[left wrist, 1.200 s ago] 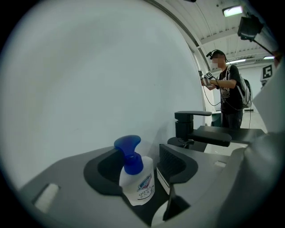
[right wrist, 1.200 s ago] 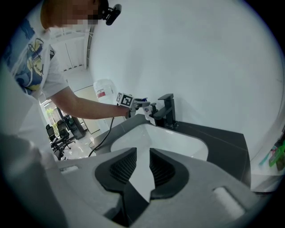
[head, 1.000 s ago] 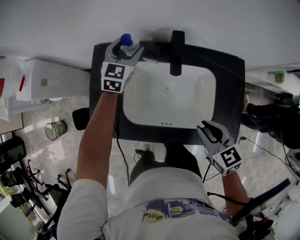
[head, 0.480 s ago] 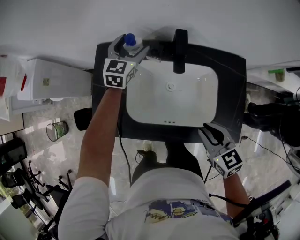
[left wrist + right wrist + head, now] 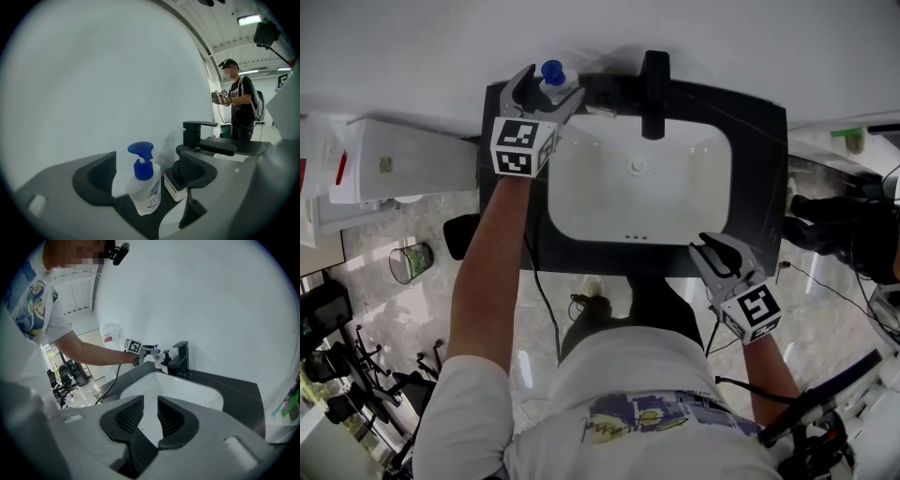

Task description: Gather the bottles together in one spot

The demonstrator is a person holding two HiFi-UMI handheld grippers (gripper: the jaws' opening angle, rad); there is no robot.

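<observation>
Reading the print: the clear bottle [image 5: 143, 187] carries a small blue-printed label, too fine to read; a red-and-white label on the white tub [image 5: 111, 336] is also unreadable.
Clear bottle: translucent plastic, rounded shoulders, glossy blue pump head; it stands upright on the counter [image 5: 759, 187] at 11 o'clock of the basin [image 5: 581, 197].
Second bottle: a squat white bottle [image 5: 174, 186] with a dark pump stands just beside the clear bottle, toward the faucet.
Faucet: a matte black, blocky faucet [image 5: 653, 89] at 12 o'clock of the basin.
Basin: smooth white, rounded rectangle, set in the dark flat counter.
Left gripper [image 5: 540, 92]: its jaws have just been opening and stand wide apart, with the clear bottle between the ribbed black pads and a gap on each side.
Right gripper [image 5: 719, 255]: at 5 o'clock of the basin over the front rim, its ribbed pads a narrow slit apart, with nothing between them.
Marker cubes: white faces with black square patterns, one on each gripper.
</observation>
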